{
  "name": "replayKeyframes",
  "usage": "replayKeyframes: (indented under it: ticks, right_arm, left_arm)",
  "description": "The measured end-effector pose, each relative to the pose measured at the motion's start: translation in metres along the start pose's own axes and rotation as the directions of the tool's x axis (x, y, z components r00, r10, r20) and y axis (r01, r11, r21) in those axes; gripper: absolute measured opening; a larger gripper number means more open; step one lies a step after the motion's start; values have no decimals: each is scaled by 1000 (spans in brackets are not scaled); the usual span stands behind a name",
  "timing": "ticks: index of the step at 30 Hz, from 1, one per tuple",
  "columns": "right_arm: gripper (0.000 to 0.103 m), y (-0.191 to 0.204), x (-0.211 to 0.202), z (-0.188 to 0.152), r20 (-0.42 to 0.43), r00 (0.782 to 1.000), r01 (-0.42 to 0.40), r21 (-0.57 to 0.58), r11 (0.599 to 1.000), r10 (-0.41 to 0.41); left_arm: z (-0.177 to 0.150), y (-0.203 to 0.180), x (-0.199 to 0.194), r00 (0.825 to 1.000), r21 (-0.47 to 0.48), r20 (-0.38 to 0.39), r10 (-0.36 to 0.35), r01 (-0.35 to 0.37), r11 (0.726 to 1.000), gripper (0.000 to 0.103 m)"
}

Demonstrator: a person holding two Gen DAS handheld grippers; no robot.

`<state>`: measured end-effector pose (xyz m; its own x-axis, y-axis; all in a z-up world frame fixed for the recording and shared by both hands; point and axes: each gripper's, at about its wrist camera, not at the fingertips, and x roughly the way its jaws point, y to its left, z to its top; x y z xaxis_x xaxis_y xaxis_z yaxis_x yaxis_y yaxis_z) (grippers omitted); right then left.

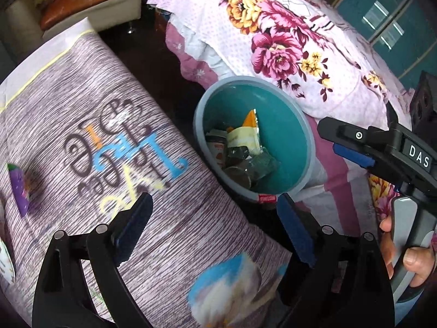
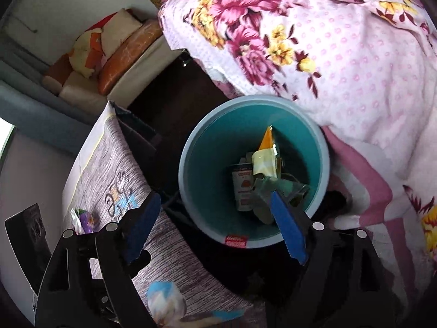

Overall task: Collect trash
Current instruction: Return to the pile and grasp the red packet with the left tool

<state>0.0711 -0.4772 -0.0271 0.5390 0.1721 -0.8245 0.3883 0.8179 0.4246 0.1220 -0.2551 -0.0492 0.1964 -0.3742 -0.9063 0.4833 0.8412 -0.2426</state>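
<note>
Looks mostly done: the teal bin just ahead of the right claw already holds a can and wrappers, and both claws hang released with nothing in them. Off to the left claw's far left, one purple wrapper lies on the table, its long axis running toward and away from that claw, narrow tip pointing back toward it

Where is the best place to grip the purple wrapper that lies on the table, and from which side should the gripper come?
Grip the purple wrapper across its narrow middle, coming from above with the open left gripper. It seems to lie flat on the table cloth with nothing touching it, so the fingers can likely close on its long edges. Motion blur hides finer detail.
</note>
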Motion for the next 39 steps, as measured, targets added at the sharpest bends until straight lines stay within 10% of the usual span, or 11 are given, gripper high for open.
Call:
replayKeyframes:
  ticks: [39]
  right_arm:
    - [84, 194, 12, -147, -291, 949, -215, -322, 922, 119]
  left_arm:
    - [-201, 182, -152, 991, -348, 36, 129, -109, 931, 93]
